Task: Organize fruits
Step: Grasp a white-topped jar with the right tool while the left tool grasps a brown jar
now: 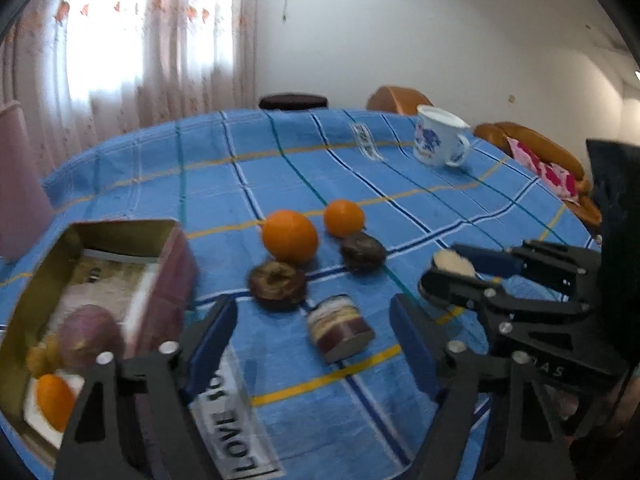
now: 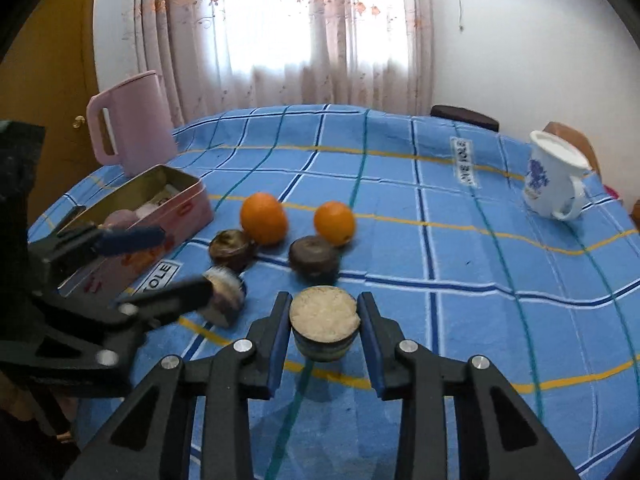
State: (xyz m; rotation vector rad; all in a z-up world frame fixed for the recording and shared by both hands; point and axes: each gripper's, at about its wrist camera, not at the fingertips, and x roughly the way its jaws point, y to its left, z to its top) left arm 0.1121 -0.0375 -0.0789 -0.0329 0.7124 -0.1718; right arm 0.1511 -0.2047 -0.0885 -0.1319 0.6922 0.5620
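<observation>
Your right claw point(image 2: 324, 330) is pinching a half fruit point(image 2: 323, 326), a short dark cup with a pale cut face; both blue pads press on its sides. The cut face points up and a little toward the camera, so its short axis stands almost upright between the pads. It seems to be just above the blue checked cloth of the table point(image 2: 480, 240), but I cannot tell if it still touches.

Your left claw point(image 1: 312, 344) is spread, and nothing is pressed between its pads. The second half fruit point(image 1: 340, 326) lies on its side just ahead of this claw, between the two fingers but a little beyond them. Its cut face points toward you and to the right, and its long axis runs along that same line, away from the tin.

I take the open tin box point(image 1: 120, 228) as the landmark. It stands left of the left claw and already holds a purple fruit point(image 1: 90, 336) and an orange point(image 1: 54, 402). Two oranges point(image 1: 290, 236) and two dark round fruits point(image 1: 278, 286) lie right of the tin, beyond the lying half. The right claw is farther from the tin than the left one, so I judge its carry must go leftward across the lying half.
</observation>
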